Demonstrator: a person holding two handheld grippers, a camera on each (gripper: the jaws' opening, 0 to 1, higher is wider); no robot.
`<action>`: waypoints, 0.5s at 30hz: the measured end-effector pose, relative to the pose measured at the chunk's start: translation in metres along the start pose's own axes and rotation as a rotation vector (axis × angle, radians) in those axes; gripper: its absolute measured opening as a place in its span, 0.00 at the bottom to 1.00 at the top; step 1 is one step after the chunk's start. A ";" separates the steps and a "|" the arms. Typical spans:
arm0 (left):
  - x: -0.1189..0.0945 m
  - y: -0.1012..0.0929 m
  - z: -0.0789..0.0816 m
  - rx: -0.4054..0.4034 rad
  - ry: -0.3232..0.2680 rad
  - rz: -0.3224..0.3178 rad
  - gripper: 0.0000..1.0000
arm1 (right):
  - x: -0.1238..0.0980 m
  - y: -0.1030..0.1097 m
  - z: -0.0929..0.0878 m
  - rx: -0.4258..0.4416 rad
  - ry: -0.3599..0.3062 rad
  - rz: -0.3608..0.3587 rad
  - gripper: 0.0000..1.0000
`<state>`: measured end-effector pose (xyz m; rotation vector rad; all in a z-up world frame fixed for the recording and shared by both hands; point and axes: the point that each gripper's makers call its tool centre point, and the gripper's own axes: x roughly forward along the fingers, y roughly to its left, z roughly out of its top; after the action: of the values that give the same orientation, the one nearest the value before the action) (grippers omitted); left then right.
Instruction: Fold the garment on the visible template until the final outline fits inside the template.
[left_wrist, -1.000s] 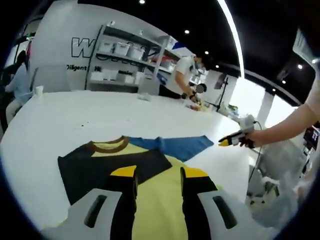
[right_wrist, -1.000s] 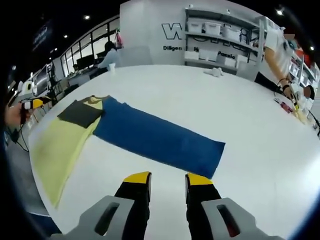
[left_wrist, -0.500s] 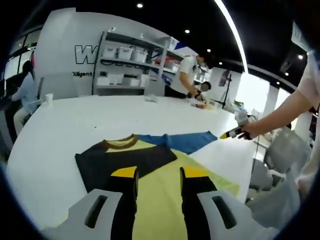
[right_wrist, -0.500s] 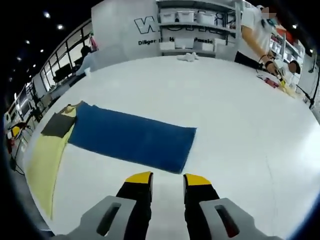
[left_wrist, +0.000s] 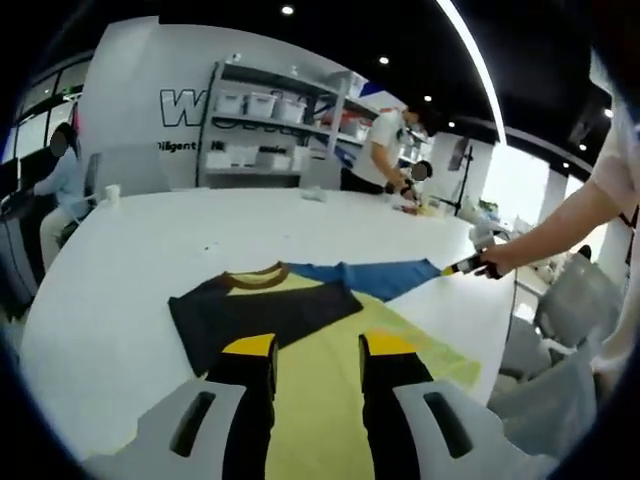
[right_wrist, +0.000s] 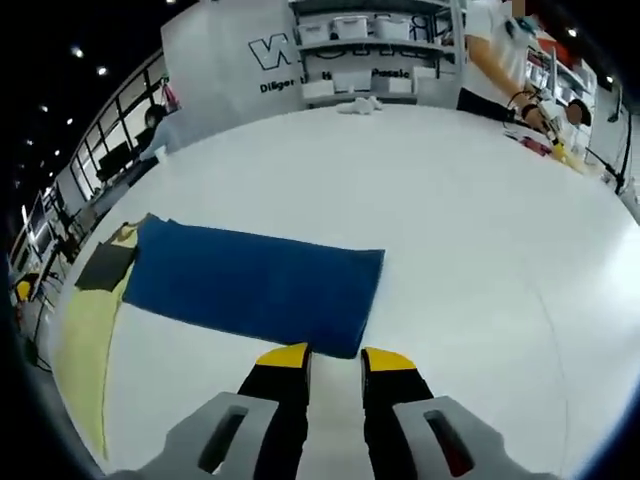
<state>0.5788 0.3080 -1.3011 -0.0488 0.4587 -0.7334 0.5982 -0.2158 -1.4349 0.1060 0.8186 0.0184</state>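
Yellow-and-black garment (left_wrist: 300, 330) lies lower centre on the white table (left_wrist: 130, 250) (blue panel (right_wrist: 250, 285) alongside); left gripper (left_wrist: 315, 345) and right gripper (right_wrist: 335, 356) both released, grasping nothing.

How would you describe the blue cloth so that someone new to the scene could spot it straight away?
On the large white table, find the flat blue cloth, a long rectangle lying just beyond the right gripper. One end meets the yellow garment; it alone is solid blue.
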 end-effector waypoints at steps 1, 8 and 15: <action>-0.001 0.000 -0.001 -0.001 0.002 0.003 0.30 | 0.000 0.000 -0.001 0.013 0.005 -0.002 0.11; -0.003 0.001 -0.004 -0.008 0.008 0.012 0.30 | 0.002 -0.002 0.004 -0.021 -0.004 -0.009 0.06; -0.005 -0.001 -0.005 -0.007 0.010 0.015 0.29 | 0.002 -0.005 0.005 -0.060 -0.003 -0.022 0.01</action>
<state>0.5723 0.3112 -1.3037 -0.0482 0.4708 -0.7176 0.6029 -0.2213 -1.4330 0.0405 0.8153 0.0221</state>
